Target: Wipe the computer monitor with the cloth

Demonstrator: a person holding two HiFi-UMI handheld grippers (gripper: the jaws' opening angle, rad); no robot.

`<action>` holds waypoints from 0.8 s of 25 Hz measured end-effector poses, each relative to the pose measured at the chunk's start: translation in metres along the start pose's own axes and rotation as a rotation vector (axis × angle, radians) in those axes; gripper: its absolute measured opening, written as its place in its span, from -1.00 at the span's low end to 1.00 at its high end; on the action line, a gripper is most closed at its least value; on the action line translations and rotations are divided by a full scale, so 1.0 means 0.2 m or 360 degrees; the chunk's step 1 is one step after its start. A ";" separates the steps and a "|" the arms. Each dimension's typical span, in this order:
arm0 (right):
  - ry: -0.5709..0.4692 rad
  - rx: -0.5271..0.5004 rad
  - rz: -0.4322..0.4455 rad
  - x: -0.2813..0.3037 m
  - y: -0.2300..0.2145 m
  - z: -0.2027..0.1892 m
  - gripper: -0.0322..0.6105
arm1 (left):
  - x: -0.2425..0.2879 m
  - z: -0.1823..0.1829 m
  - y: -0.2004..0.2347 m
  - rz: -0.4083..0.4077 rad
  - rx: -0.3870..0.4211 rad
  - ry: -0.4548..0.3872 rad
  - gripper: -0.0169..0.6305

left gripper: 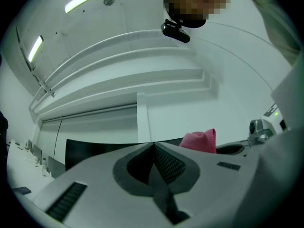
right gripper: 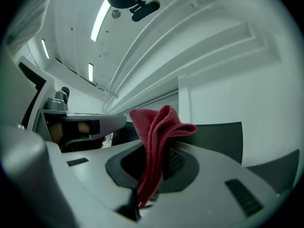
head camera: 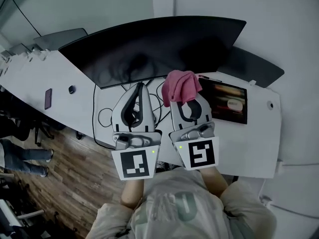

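Note:
A wide curved black monitor stands dark at the back of the white desk. A pink cloth is pinched in my right gripper, bunched above its tips, just in front of the monitor's lower edge. In the right gripper view the cloth hangs folded between the closed jaws, with the monitor behind it. My left gripper is shut with nothing in it, beside the right one, its tip near the monitor's bottom edge. The left gripper view shows the monitor and the cloth.
A dark tablet or book lies on the desk right of the grippers. Cables loop under the monitor. A phone and a small dark object rest at the desk's left. A person's legs show on the wooden floor at left.

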State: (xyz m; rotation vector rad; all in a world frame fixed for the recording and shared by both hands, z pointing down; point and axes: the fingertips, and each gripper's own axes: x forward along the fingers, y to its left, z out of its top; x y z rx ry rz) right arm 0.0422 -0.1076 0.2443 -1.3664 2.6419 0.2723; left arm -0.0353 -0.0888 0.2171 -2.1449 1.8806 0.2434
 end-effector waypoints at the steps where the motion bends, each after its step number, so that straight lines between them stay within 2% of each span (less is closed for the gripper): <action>1: 0.0001 0.0004 0.0006 0.00 0.01 0.00 -0.73 | -0.01 0.00 0.01 0.0011 0.0003 0.0003 -0.90; 10: -0.0024 -0.0062 0.0070 0.00 0.09 0.01 -0.73 | -0.08 0.04 0.07 0.0086 0.0039 0.0001 -0.90; 14: -0.0035 0.0028 0.0106 0.02 0.15 0.03 -0.73 | -0.10 0.06 0.10 0.0120 0.0057 0.0000 -0.90; 20: -0.0047 0.0025 0.0128 0.04 0.17 0.03 -0.73 | -0.12 0.07 0.13 0.0159 0.0066 -0.0006 -0.90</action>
